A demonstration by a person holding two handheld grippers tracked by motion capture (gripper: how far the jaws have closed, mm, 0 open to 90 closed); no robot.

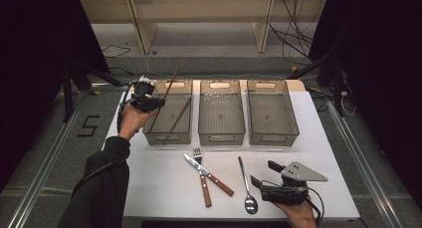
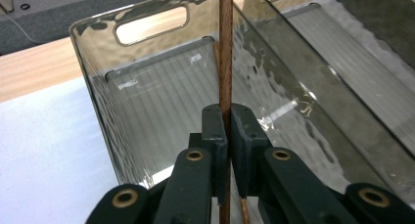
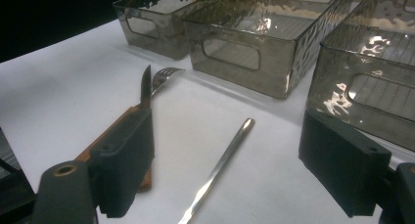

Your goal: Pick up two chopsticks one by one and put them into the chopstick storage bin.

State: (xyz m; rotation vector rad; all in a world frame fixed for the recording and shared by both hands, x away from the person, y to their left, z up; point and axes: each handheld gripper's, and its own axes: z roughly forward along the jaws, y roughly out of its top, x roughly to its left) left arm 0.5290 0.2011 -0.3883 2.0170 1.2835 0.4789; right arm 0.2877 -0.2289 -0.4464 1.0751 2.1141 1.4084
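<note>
Chopstick [image 1: 178, 117] in leftmost bin [image 1: 169, 137]

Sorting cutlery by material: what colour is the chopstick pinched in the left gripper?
Reddish-brown, wood-like; the chopstick shows best in the left gripper view, clamped by the left gripper.

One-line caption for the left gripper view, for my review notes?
Left gripper shut on a wooden chopstick, held upright over the leftmost clear bin, where another chopstick lies.

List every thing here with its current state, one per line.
left gripper: shut on a chopstick over the left bin
second chopstick: lying in the left bin
middle bin: empty
right bin: empty
knife and fork: crossed on the table
spoon: flat on the table
right gripper: open, holding nothing
</note>
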